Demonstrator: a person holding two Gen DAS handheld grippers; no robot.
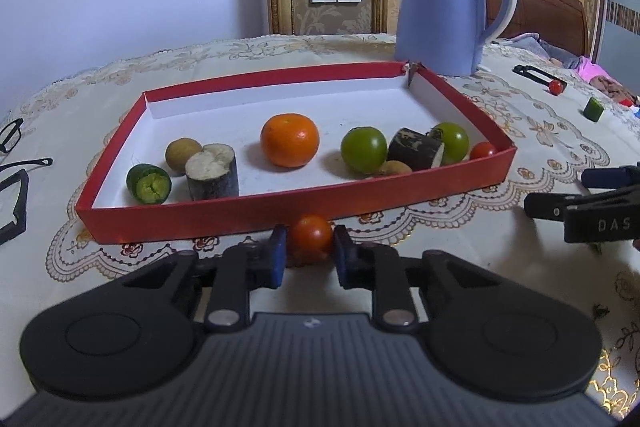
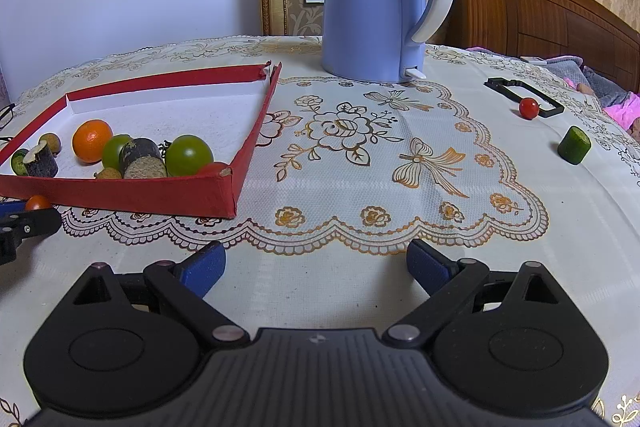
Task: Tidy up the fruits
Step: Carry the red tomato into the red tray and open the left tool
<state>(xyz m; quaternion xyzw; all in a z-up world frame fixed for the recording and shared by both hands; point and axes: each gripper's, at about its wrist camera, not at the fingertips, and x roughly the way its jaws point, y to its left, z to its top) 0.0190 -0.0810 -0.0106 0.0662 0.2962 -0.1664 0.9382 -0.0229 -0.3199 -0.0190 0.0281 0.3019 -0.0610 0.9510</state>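
The left gripper (image 1: 310, 253) has its blue fingers (image 1: 278, 255) pressed against both sides of a small red tomato (image 1: 311, 233), which sits on the surface just outside the near wall of the red tray (image 1: 280, 211). The right gripper (image 2: 316, 267) hangs over bare tablecloth, fingers (image 2: 204, 269) spread wide with nothing between them.

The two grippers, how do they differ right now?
The left gripper has its jaws shut on a small red-orange cherry tomato beside the red cardboard tray; the right gripper has jaws wide open, holding nothing, over bare tablecloth. Both are black with blue pads.
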